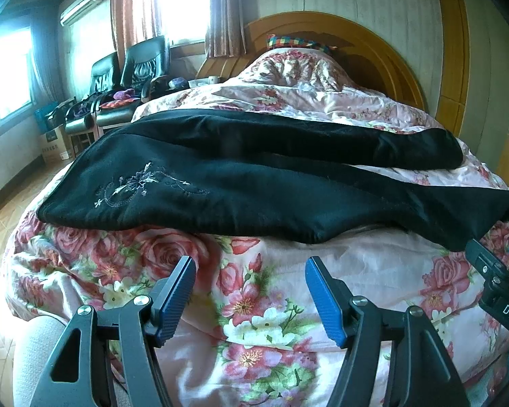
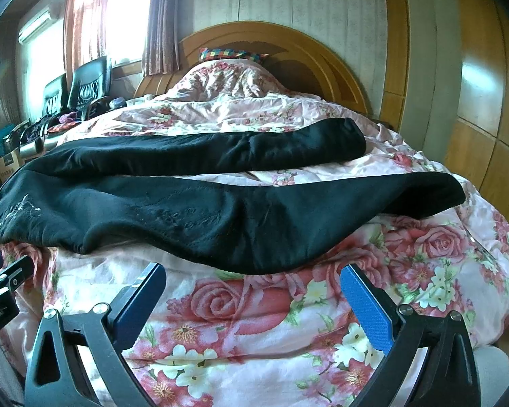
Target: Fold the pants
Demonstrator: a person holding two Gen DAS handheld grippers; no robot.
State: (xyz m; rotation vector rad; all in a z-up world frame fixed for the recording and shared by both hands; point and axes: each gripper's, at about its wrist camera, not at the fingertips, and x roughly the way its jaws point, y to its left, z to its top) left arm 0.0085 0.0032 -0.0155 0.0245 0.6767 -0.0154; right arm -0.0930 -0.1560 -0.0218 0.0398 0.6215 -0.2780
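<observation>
Black pants (image 1: 241,183) lie spread sideways across the floral quilt, waist with pale embroidery (image 1: 135,186) at the left and two legs splayed apart toward the right. They also show in the right wrist view (image 2: 220,217), with the near leg's hem (image 2: 437,193) at the right. My left gripper (image 1: 251,268) is open and empty, just short of the pants' near edge. My right gripper (image 2: 254,278) is open and empty, close below the near leg's edge. The right gripper also shows at the right edge of the left wrist view (image 1: 498,271).
The floral quilt (image 1: 254,305) covers the bed, bunched over a pillow (image 1: 295,68) near the wooden headboard (image 1: 356,37). Black chairs (image 1: 132,68) and boxes (image 1: 54,142) stand left of the bed. Wooden wardrobe panels (image 2: 485,108) are on the right.
</observation>
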